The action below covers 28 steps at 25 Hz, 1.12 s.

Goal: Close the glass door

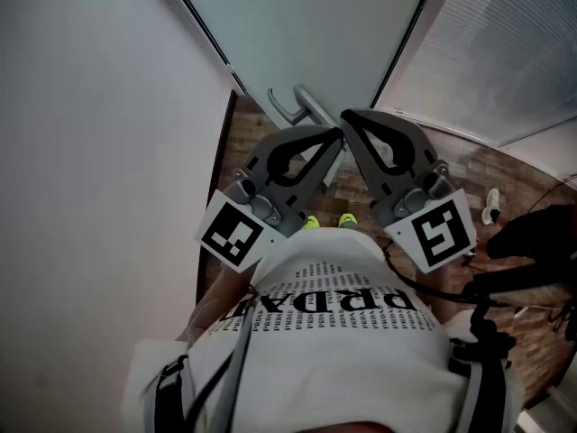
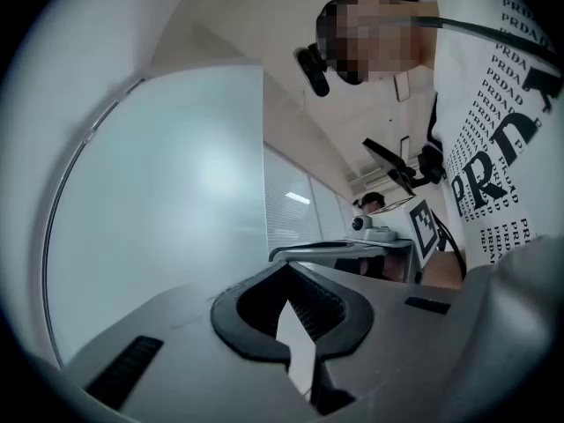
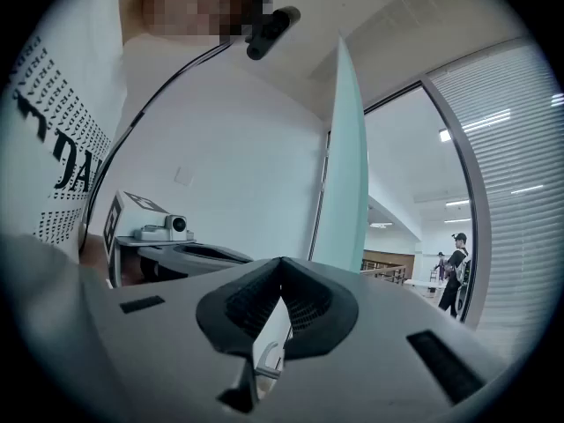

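The frosted glass door (image 1: 311, 34) stands ahead in a black frame, its metal lever handle (image 1: 290, 108) just beyond my gripper tips. My left gripper (image 1: 335, 138) and right gripper (image 1: 348, 115) are held side by side at chest height, tips nearly touching each other and a short way from the handle. Both are shut with nothing between the jaws. In the left gripper view, the left gripper (image 2: 285, 270) faces the door's pane (image 2: 167, 201). From the right gripper (image 3: 280, 263), the door's edge (image 3: 348, 174) appears end on, with the handle (image 3: 264, 359) glimpsed through the jaw gap.
A white wall (image 1: 99, 124) runs close on the left. Glazing with blinds (image 1: 505, 52) stands on the right. Below is a wood-pattern floor (image 1: 469, 170) with my feet in yellow-green shoes (image 1: 311, 223). Black gear (image 1: 532, 242) sits at the right. A person (image 3: 455, 271) stands far off.
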Tool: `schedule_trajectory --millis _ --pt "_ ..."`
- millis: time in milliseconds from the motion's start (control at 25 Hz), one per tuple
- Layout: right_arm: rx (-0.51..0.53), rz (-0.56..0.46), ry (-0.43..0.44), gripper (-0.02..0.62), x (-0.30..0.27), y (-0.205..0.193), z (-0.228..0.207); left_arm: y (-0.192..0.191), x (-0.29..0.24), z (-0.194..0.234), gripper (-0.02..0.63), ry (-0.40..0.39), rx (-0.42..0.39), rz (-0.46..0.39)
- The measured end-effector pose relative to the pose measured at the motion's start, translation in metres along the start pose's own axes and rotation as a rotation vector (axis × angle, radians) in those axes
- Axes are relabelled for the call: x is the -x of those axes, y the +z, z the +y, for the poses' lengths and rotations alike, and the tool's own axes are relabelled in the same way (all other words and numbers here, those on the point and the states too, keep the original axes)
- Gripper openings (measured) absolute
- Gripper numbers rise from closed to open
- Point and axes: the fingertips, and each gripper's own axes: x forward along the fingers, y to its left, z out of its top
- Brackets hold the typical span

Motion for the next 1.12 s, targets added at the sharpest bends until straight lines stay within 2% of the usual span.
schedule_trajectory --millis 320,400,480,640,680,720,920,1120 --pt "0.001 0.022 -0.011 -0.003 0.004 -0.003 0.000 -0.003 -0.002 -0.005 -0.002 -0.015 0.003 0.009" --pt "-0.012 0.038 -0.043 -0.003 0.006 -0.005 -0.003 -0.005 -0.001 -0.004 0.000 -0.022 0.000 0.019" --pt "-0.048 0.053 -0.098 -0.003 0.013 -0.009 -0.009 -0.011 0.003 0.004 0.000 0.010 0.012 0.029" --pt "-0.052 0.069 -0.132 0.004 0.017 -0.013 -0.013 -0.025 0.013 0.031 -0.002 0.096 0.010 0.076" --pt "-0.042 0.070 -0.145 0.049 0.016 -0.012 -0.014 -0.026 0.013 0.034 -0.001 0.099 0.005 0.081" --pt "-0.032 0.073 -0.156 0.087 0.016 -0.012 -0.015 -0.026 0.012 0.034 -0.001 0.097 -0.001 0.083" --pt "0.009 0.102 -0.174 0.087 0.011 -0.018 -0.017 -0.025 0.006 0.025 -0.001 0.066 -0.003 0.076" --pt "-0.014 0.074 -0.171 0.071 0.009 -0.012 -0.016 -0.022 0.003 0.017 0.000 0.045 0.001 0.064"
